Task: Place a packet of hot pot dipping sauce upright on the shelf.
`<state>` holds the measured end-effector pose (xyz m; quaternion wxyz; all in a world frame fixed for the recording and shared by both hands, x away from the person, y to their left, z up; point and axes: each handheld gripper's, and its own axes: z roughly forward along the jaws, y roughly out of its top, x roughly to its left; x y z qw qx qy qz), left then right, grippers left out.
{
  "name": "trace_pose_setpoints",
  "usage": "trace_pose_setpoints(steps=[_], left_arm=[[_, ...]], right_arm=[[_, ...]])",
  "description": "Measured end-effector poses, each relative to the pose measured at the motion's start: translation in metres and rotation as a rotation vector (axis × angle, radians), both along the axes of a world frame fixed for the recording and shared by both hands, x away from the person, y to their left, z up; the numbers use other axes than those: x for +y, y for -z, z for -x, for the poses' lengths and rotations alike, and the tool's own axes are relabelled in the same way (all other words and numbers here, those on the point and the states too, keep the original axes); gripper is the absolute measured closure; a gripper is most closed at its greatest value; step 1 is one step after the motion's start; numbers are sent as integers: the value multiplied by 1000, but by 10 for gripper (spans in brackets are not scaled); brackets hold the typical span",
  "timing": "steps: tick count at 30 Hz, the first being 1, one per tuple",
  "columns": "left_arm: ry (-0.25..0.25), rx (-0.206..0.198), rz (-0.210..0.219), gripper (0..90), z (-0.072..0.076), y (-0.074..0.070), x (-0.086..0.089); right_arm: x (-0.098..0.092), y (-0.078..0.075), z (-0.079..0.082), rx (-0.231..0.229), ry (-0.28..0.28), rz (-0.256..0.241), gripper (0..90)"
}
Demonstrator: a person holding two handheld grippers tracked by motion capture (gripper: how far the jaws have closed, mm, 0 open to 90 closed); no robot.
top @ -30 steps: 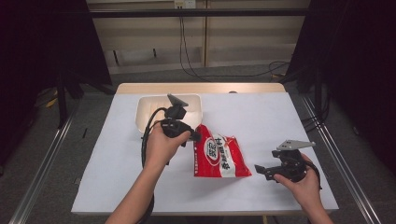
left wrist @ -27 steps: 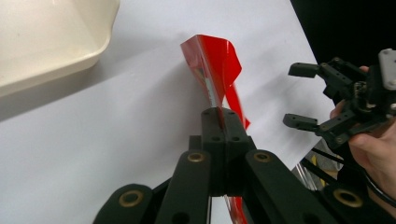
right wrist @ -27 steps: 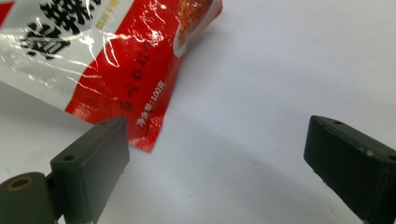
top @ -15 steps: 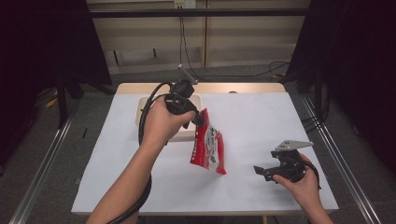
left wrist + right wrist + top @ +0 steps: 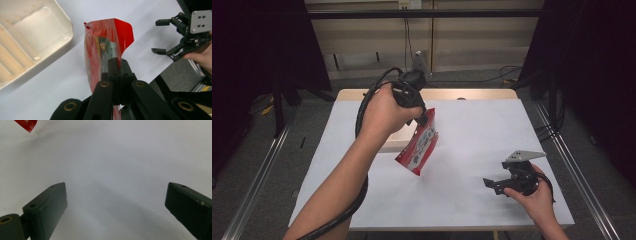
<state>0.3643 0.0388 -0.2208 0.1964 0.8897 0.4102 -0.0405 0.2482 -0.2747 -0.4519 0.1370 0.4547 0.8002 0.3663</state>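
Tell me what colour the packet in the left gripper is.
The packet is red with a green and white printed panel, clearest in the left gripper view.

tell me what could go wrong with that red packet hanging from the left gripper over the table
The left gripper pinches the red foil snack packet only at one edge, so it hangs tilted above the white table; it might slip out. The packet dangles beside the shallow cream plastic tray and could catch its rim. The right gripper rests open, apart, too far to catch it.
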Motion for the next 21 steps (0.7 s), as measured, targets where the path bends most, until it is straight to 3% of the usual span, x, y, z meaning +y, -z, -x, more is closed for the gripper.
trace_pose_setpoints(steps=[11,21], left_arm=[[23,9,-23,900,-4,-11,13],[47,-24,-83,900,-13,-32,19]], right_arm=[[2,1,0,11,-17,-3,14],[2,3,-1,10,-34,-8,10]])
